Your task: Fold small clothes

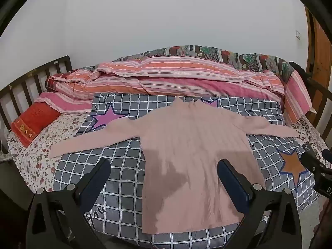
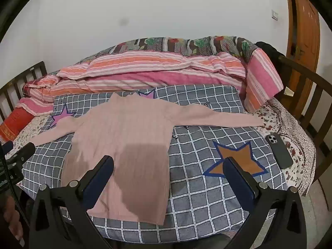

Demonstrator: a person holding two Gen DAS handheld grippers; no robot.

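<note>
A pale pink ribbed sweater (image 1: 186,145) (image 2: 128,132) lies flat on a grey checked blanket (image 1: 124,186) (image 2: 197,186), collar away from me, both sleeves spread out to the sides. My left gripper (image 1: 164,166) hovers open above the sweater's lower left part, nothing between its fingers. Over the sweater's right hem edge and the blanket, my right gripper (image 2: 168,162) also stands open and holds nothing. The right gripper's body (image 1: 317,166) shows at the right edge of the left wrist view; the left gripper's body (image 2: 14,161) appears at the left edge of the right wrist view.
A striped pink and orange quilt (image 1: 166,76) (image 2: 149,70) is bunched along the far side of the bed. A dark phone (image 2: 279,149) lies right of the blanket. A red pillow (image 1: 33,122) sits at far left. Wooden bed rails (image 1: 27,87) (image 2: 300,78) bound both ends.
</note>
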